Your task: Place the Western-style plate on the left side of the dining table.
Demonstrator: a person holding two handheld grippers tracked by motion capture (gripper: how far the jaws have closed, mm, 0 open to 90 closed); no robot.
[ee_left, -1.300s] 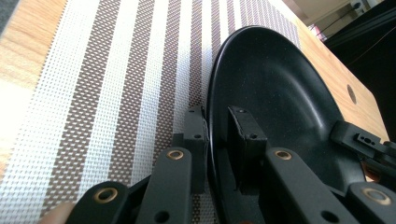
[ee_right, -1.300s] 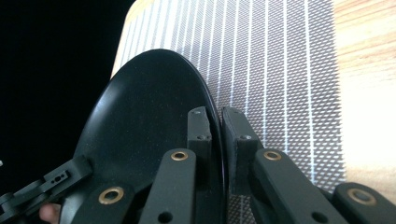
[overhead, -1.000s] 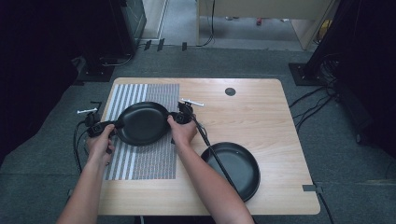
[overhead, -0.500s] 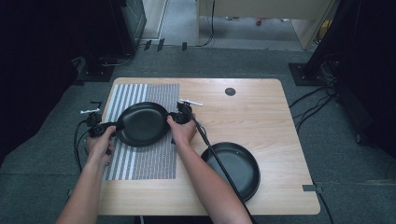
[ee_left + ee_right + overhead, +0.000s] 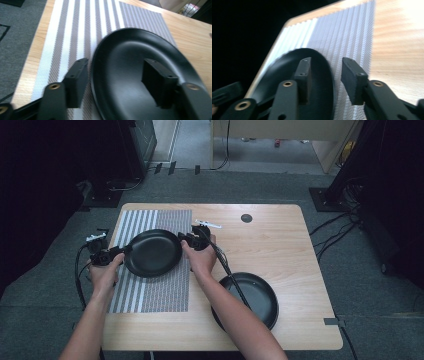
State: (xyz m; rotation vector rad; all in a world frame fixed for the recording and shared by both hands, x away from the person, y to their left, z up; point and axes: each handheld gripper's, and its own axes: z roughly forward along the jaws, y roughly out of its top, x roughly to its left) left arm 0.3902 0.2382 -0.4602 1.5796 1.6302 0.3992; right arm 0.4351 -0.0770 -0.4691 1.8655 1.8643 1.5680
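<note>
The high view is showing a wooden desk (image 5: pixel 280 245) from above, with a person's two forearms coming in from the bottom of the frame. A striped grey and white placemat (image 5: pixel 150 290) is lying on the left part of the desk, and a black plate (image 5: pixel 152 252) is sitting over its upper half. The left gripper (image 5: pixel 120 251) is meeting the plate's left edge and the right gripper (image 5: pixel 184 240) is meeting its right edge.

The left gripper view is looking along its own jaws: they are spread, one block inside the dish and one outside over the placemat, straddling the rim (image 5: pixel 93 65) with a gap on each side. The plate looks matte black, shallow and oval from this angle, with a smooth raised rim.

The right gripper view is showing the same from the opposite side: jaws spread, one over the dark inside of the plate, the other over the placemat, with the rim (image 5: pixel 332 80) between them. The picture is blurred and bright at the upper right.

In the lower right of the high view a black frying pan (image 5: pixel 257 297) is resting on the desk, partly covered by the right forearm. A small white object (image 5: pixel 209 224) is lying near the placemat's upper right corner, and a dark round spot (image 5: pixel 246 218) is sitting near the desk's far edge. Cables are trailing over the grey carpet (image 5: pixel 360 270) at the right.
</note>
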